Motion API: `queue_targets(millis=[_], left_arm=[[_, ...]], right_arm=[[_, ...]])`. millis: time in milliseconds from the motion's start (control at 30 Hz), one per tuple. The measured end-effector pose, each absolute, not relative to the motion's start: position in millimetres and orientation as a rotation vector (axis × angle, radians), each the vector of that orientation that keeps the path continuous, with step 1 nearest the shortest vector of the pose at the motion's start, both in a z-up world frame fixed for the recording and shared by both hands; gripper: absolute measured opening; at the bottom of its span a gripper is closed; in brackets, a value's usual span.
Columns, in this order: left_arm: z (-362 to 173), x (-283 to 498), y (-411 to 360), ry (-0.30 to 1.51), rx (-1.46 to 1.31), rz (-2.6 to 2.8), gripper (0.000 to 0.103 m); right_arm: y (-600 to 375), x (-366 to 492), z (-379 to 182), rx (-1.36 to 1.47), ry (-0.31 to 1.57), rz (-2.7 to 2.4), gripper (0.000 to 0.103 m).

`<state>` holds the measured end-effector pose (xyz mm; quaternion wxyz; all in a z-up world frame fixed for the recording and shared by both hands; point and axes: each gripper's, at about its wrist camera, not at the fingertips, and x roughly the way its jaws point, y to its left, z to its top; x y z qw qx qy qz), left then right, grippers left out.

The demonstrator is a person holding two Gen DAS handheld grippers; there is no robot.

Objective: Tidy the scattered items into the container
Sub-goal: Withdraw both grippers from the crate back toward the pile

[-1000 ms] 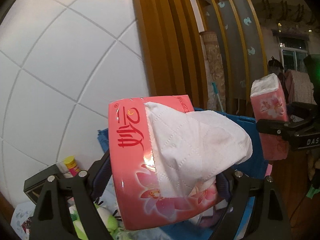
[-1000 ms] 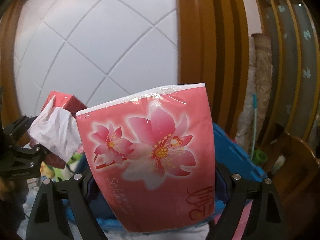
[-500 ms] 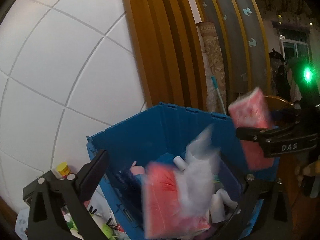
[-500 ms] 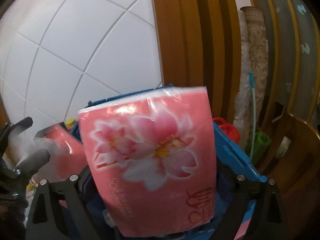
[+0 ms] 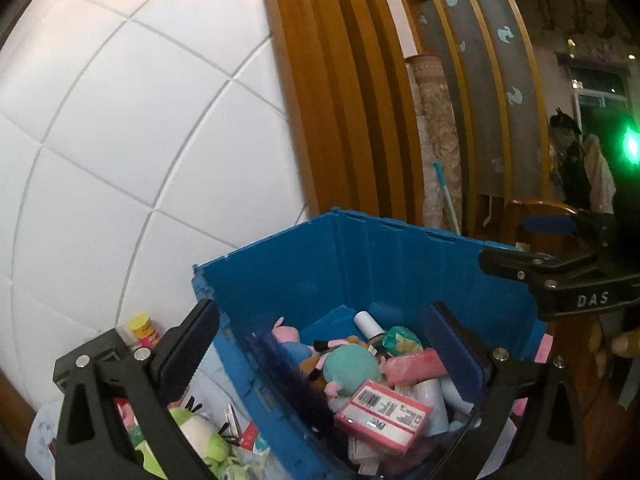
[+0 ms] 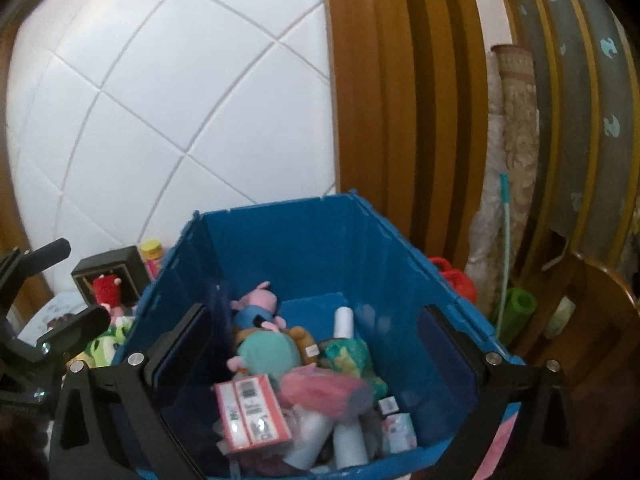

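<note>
Dropped tissue pack (image 5: 383, 412), "DAS" right gripper (image 5: 560, 248)

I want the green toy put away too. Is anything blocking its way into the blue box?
Nothing visible covers the blue box; its top is open. The green toy lies outside beside its wall, so only that wall must be cleared.

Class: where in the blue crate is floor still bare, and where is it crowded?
Free: bare floor at the back of the blue crate, bordered by back wall, pink plush and white bottle. Crowded: the front, piled around the tissue pack.
</note>
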<state>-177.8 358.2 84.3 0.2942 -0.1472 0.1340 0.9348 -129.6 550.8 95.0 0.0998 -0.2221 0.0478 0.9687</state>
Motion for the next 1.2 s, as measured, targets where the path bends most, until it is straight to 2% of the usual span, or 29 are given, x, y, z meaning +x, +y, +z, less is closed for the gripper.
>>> queue_targets(millis=[267, 467, 700, 1200], left_arm=[[77.2, -152.3, 310.8, 0.305, -0.371, 2.568, 0.103], [66.8, -130.1, 275.4, 0.266, -0.347, 2.579, 0.103], [48.8, -107.1, 244.9, 0.297, -0.362, 2.531, 0.103], [4.2, -47.8, 147.7, 0.375, -0.483, 2.470, 0.103]], right_arm=[[518.8, -92.3, 90.4, -0.529, 0.119, 2.883, 0.103], [483.3, -61.9, 83.6, -0.438, 0.035, 2.871, 0.103], [437.6, -24.7, 74.7, -0.379, -0.029, 2.851, 0.103], [327.0, 37.8, 29.6, -0.558, 0.057, 2.866, 0.103]])
